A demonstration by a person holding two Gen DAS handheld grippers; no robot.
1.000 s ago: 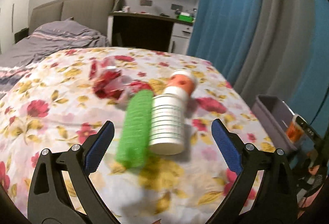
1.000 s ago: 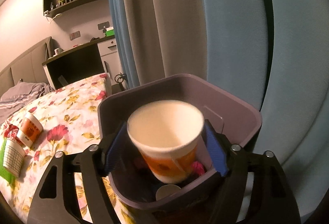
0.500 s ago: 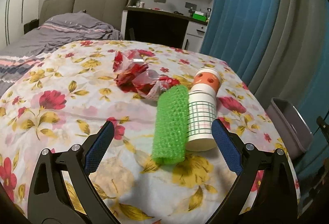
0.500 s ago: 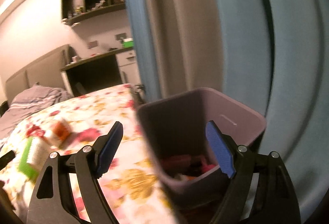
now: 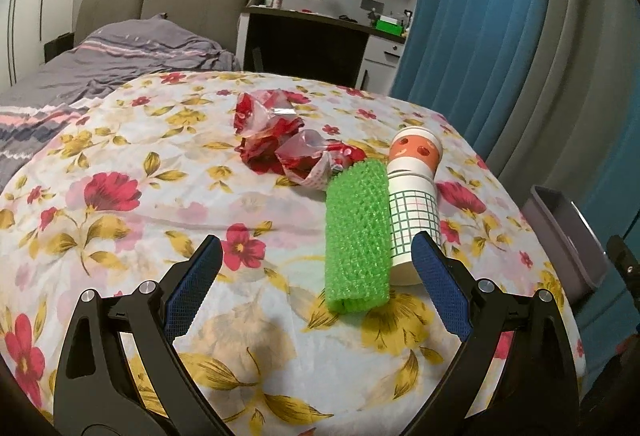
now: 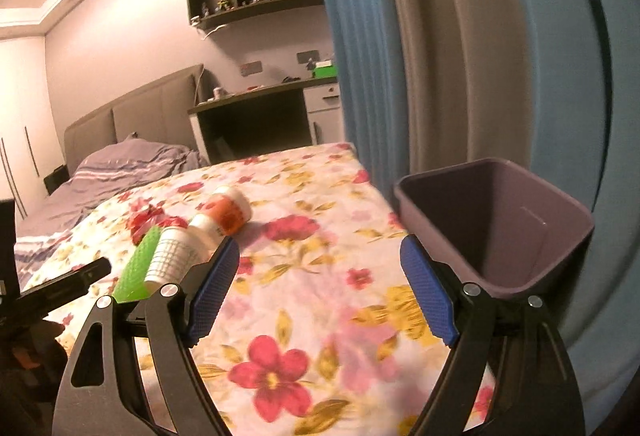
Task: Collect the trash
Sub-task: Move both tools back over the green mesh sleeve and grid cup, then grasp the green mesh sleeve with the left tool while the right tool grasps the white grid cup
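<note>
Floral bedspread [image 5: 120, 220] covers the bed. Lying on it, right of centre: green mesh roll [image 5: 357, 236], touching a checked paper cup [image 5: 416, 224] on its side. Orange-patterned cup [image 5: 416, 151] farther back. Crumpled red wrappers [image 5: 280, 143] left of that.

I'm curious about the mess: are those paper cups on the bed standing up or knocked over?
Knocked over. The paper cups lie on their sides, nested, on the floral bedspread beside the green roll.

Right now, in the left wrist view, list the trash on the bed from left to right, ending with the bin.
Red wrappers → green sponge → paper cups → bin
</note>
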